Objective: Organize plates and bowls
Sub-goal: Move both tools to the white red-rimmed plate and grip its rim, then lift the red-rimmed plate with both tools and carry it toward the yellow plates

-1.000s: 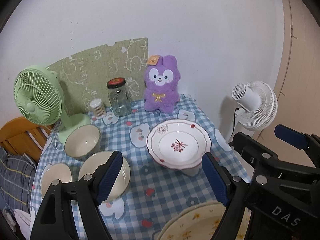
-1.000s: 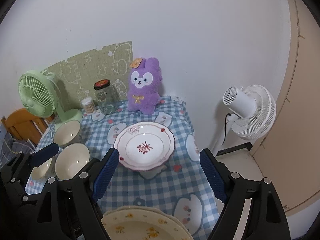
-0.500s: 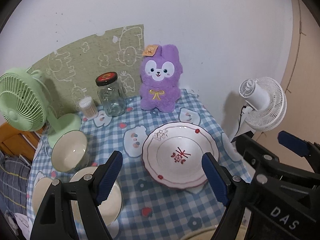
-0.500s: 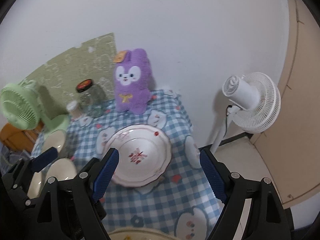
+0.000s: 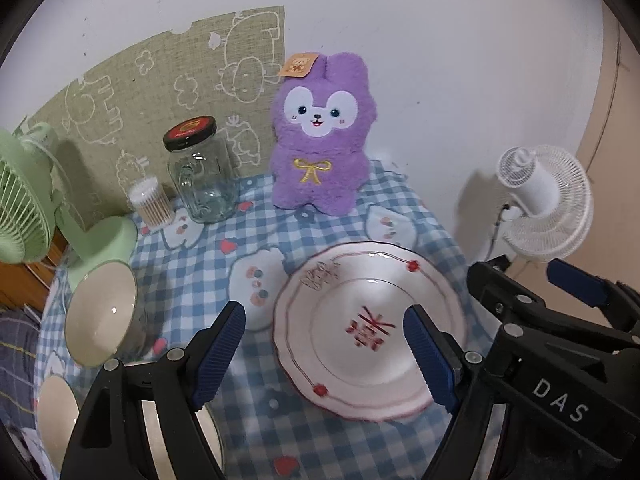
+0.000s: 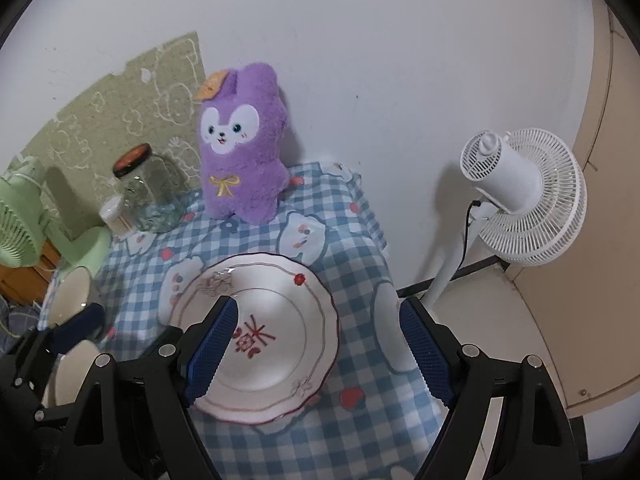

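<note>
Left wrist view: the left gripper (image 5: 324,354) is seen with its blue pads spread wide and nothing held between them. The white plate with the red pattern (image 5: 360,364) lies flat on the blue checked tablecloth (image 5: 208,280), ahead of and below the fingers and shifted toward the right pad, whose tip overlaps the plate's middle in the picture, while the left pad stands clear of its near-left rim. Whether any pad touches the plate cannot be told. Being round, the plate offers no long axis; only its scalloped rim can be gripped. A deep bowl (image 5: 102,316) is seen well to the left, beside the base of the green fan (image 5: 24,200), and further pale dishes are partly hidden under the left finger. The right gripper (image 5: 560,312) is seen at the right edge, just beside the plate's right side.

Right wrist view: the right gripper (image 6: 316,350) is likewise shown wide open and empty. The same plate (image 6: 276,344) lies ahead, offset to the left; the left pad is drawn over the plate's centre, the right pad over the cloth beyond its right rim. The rim's right edge thus falls between the fingers. The plate is judged to be about equally near to both grippers, each set toward its own side of it. The purple plush toy (image 6: 240,152) stands behind, apart from the plate.
</note>
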The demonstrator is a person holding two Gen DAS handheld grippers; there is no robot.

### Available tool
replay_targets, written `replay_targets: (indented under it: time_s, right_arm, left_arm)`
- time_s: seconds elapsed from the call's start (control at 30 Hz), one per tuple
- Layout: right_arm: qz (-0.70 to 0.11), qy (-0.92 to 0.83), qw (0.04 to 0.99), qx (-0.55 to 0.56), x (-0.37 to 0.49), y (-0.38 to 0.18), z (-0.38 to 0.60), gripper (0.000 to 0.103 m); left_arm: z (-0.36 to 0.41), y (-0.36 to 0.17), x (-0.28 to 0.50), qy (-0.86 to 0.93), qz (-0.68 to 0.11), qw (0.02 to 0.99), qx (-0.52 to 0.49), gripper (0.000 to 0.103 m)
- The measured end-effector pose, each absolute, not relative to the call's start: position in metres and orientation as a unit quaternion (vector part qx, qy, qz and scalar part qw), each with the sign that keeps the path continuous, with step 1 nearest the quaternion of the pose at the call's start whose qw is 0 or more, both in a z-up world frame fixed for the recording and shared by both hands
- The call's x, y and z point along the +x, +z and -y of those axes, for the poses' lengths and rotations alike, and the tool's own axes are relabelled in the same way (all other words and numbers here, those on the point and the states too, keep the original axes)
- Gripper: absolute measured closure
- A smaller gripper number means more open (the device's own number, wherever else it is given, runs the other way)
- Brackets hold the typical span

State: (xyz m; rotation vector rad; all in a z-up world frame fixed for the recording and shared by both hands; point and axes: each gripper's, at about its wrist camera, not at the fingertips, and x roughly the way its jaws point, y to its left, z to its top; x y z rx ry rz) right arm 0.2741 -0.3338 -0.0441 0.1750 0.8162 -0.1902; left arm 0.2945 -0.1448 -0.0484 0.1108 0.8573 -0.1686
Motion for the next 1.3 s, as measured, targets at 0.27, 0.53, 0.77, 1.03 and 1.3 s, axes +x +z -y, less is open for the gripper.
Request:
replay_targets:
  time_s: [0.27, 0.53, 0.77, 1.03, 1.3]
  right_arm:
    - [-0.420, -0.082, 0.899, 0.092, 0.301, -0.073, 0.340, 0.018]
    - [-0.449, -0.081, 0.884, 0.099, 0.315, -0.102, 0.348, 0.018]
    - [-0.461, -0.080, 0.879, 0.095, 0.319, -0.113, 0.349, 0.019]
    - [-0.491, -0.060, 0.863, 0.101, 0.327, -0.128, 0.346, 0.042]
    - [-0.507, -0.056, 0.854, 0.104, 0.330, -0.142, 0.346, 0.051]
  left_arm:
    - [0.143, -0.077, 0.321, -0.078, -0.446, 0.890, 0.042, 0.020]
    - [0.140, -0.107, 0.336, -0.056, -0.473, 0.878, 0.046, 0.027]
    - [0.142, -0.120, 0.339, -0.063, -0.487, 0.870, 0.043, 0.034]
    - [0.139, -0.134, 0.345, -0.054, -0.496, 0.865, 0.048, 0.046]
    - [0.125, -0.140, 0.357, -0.056, -0.519, 0.853, -0.005, 0.057]
